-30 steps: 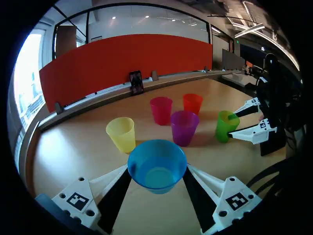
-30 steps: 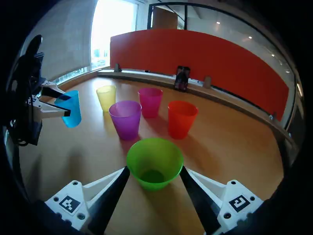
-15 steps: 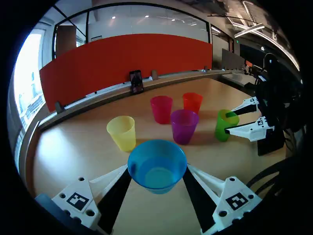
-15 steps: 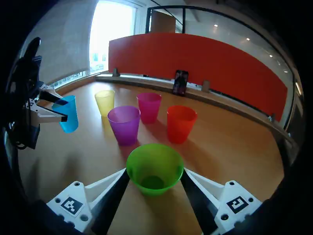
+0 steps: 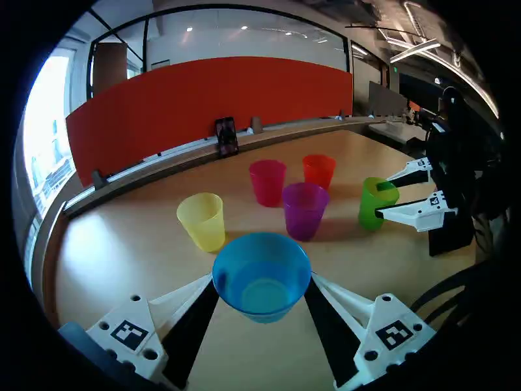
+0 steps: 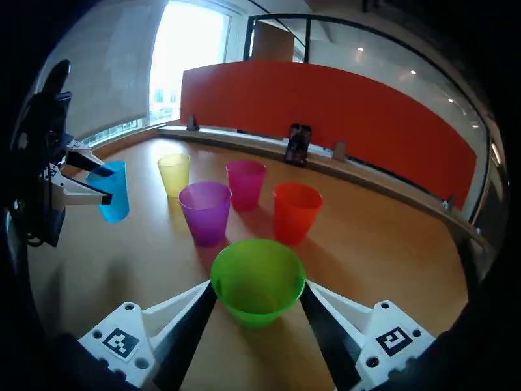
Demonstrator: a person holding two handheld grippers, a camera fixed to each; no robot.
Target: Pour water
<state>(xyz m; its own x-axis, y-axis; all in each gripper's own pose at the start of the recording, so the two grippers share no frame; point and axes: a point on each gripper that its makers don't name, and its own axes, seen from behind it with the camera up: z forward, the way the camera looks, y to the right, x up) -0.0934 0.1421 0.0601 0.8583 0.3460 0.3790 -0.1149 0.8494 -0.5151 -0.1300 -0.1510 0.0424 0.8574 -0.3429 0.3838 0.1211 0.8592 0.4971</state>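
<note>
Holding firm, your left gripper has both fingers clamped on the sides of the blue cup. The cup is upright between them over the wooden table, just where it was a second ago in the left gripper view. A paler disc shows at its bottom; you cannot tell from here whether that is water.

Your right gripper is closed on the green cup, one finger pressed to each side. This is the hand that has changed. In the right gripper view the darker bottom of the green cup, plain a second ago, is now hidden from the camera. The red partition and the standing cups also sit a little lower in the frame than before. In the left gripper view the same gripper and its cup stand slightly higher than they did.

Four cups rest on the table between your hands. The yellow cup is nearest the blue one, the purple cup is in the middle, and the magenta cup and red cup are behind it. None has moved. The two held cups are well apart. A phone leans at the foot of the partition.
</note>
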